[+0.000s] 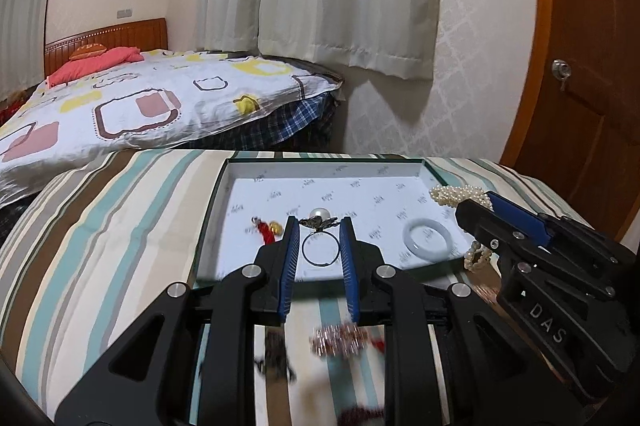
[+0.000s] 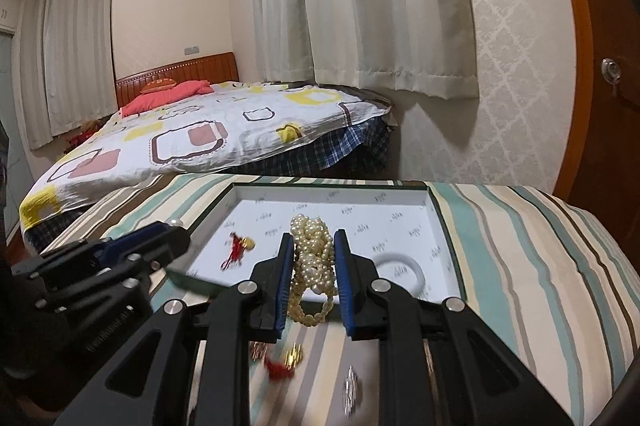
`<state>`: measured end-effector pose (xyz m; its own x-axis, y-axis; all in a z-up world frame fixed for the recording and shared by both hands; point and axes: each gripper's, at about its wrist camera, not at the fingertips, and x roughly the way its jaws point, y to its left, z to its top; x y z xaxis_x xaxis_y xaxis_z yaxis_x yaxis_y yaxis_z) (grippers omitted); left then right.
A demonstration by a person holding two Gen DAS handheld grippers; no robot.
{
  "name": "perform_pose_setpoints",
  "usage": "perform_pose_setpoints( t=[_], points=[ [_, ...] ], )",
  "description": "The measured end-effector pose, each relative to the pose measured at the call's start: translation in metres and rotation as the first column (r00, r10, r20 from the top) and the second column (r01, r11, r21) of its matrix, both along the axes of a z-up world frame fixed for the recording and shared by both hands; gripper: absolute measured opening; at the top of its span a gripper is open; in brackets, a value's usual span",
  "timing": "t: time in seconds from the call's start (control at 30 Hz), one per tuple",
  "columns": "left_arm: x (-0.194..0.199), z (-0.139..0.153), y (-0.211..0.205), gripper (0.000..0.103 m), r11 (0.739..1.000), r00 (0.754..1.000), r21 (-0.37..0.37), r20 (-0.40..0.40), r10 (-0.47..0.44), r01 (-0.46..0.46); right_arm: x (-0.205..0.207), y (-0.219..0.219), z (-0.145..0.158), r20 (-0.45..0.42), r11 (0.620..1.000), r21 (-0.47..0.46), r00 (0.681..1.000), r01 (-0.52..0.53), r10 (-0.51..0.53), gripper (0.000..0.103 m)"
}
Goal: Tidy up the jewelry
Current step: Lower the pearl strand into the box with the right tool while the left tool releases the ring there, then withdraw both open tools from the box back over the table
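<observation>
While both grippers reach over the striped table, the left gripper (image 1: 319, 226) pinches a pearl ring (image 1: 319, 240) at its decorated top, fingers clenched on it, the thin band hanging down between them over the near part of the tray (image 1: 240, 169). The right gripper (image 2: 311, 240) is closed on a bunched pearl strand (image 2: 312, 258), which dangles in loops over the tray's front edge.

As I judge it, the ring is light and stiff, small enough to slip or twist; the ornament is the surest hold, the wire band the poorest. The strand is soft and limp, heavier, and will swing and sag wherever it isn't gripped; taking the bundle through its middle, as now, keeps the loops together. The pale bangle (image 1: 425, 240) lying flat in the tray looks hard, smooth and breakable, best taken across its rim.

From the left wrist view the ring and its pearl are plain, along with a red-tasselled charm (image 1: 267, 227) in the tray; the strand shows only partly, behind the right gripper. From the right wrist view the strand fills the fingers, while the ring is hidden behind the left gripper's body. Blurred pieces lie on the table below each gripper; I cannot tell exactly what they are.
</observation>
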<state>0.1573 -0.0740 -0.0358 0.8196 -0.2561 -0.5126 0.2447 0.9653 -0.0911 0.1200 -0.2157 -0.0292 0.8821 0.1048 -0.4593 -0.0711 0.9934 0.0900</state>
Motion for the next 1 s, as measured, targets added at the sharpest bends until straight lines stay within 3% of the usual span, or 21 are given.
perform_pose_setpoints(
  t=[0.43,0.8,1.0],
  points=[
    [0.087,-0.056,-0.02,0.02,0.998,0.987,0.068,-0.161,0.016,-0.005,0.084,-0.008,-0.052,-0.172,0.999,0.024,0.985,-0.023,0.027,0.021],
    [0.111,-0.077,-0.023,0.021,0.997,0.96,0.075,-0.281,0.012,0.009,0.107,-0.007,-0.07,-0.28,0.999,0.023,0.959,-0.048,0.053,0.021],
    [0.11,-0.078,-0.021,0.031,0.998,0.959,0.068,-0.282,0.022,-0.003,0.11,-0.009,-0.073,-0.293,0.999,0.028,0.955,-0.045,0.051,0.024]
  ],
)
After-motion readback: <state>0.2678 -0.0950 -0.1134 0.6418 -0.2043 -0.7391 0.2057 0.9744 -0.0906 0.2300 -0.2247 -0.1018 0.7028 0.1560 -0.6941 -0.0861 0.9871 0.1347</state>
